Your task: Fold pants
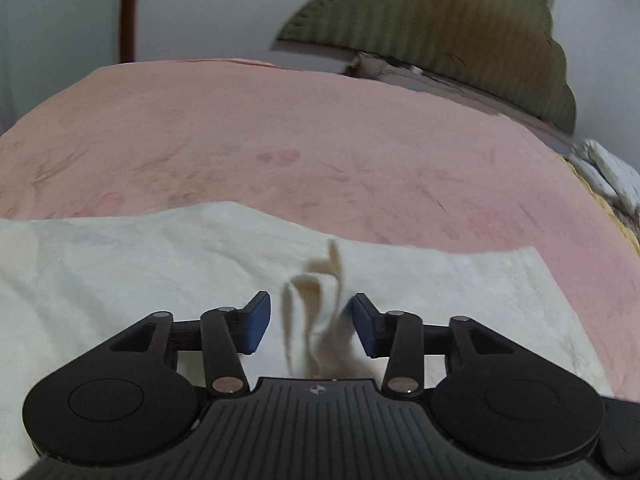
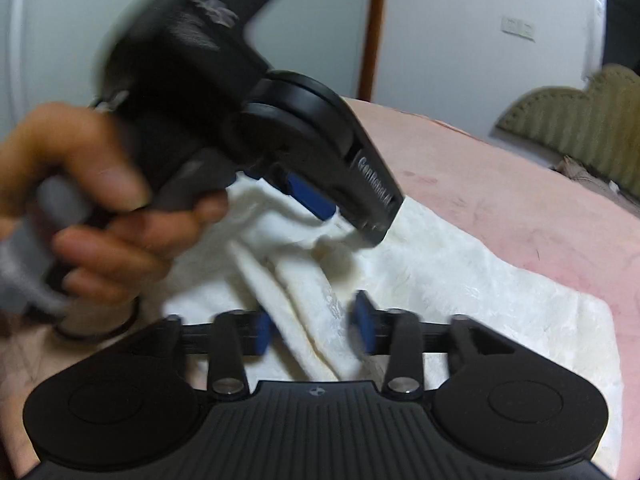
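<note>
Your left claw (image 1: 311, 326) stands apart, its pads clear of the raised ridge of cream pants (image 1: 120, 280) between them. Your right claw (image 2: 312, 326) is likewise apart, straddling a thick fold without pressing it. The pants lie bunched directly under both claws, spread flat beyond on the pink bed (image 1: 280, 120). Judgement: withdraw both straight back, then flatten the ridge before the next fold.

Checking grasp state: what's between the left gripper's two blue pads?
A raised ridge of the white pants stands in the gap of the left gripper; neither pad presses it. Left wrist view shows this.
</note>
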Motion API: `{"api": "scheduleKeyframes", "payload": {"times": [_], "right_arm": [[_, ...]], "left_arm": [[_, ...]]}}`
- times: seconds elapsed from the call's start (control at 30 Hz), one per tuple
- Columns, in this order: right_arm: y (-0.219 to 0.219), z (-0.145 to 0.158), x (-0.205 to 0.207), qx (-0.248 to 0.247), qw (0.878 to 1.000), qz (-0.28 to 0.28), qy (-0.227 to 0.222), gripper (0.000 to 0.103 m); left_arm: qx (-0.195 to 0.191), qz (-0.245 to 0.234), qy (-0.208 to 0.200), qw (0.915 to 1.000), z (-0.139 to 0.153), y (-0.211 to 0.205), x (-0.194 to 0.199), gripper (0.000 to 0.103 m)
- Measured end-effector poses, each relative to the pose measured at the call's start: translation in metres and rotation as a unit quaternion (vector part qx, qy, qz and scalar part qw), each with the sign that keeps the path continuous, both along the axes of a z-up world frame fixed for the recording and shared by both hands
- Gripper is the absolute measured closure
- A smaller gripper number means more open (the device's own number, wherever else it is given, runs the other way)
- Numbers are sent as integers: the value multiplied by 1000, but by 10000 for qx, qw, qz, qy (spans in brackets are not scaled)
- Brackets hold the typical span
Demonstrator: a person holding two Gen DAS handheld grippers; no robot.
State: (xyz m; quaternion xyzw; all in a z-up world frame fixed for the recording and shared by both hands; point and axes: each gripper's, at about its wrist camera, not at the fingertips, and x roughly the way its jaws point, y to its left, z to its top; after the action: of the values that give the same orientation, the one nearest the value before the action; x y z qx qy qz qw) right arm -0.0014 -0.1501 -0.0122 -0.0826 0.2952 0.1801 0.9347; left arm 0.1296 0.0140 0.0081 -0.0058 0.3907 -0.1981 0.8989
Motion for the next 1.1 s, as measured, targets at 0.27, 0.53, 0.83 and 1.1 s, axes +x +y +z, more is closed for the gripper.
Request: {"api": "scheduleKeyframes", "payload": {"times": [0.27,0.53,0.83,1.1], "right_arm": [[-29,33,-39,842,9959,157,-285,58],[13,4,-32,-498,9978,410,-151,59],[-7,12,-4,-212,9992,67,-334,93],[-45,29,-7,910,9953,-276,-166,93]], "left_arm": [[286,448,21,9986,6,14,3,79],[-817,282,802,9930,21,48,-11,78],[-1929,-254,1901,9623,13,46,-17,66],[-2754,81,2828,9188,-21,44,-5,38]]}}
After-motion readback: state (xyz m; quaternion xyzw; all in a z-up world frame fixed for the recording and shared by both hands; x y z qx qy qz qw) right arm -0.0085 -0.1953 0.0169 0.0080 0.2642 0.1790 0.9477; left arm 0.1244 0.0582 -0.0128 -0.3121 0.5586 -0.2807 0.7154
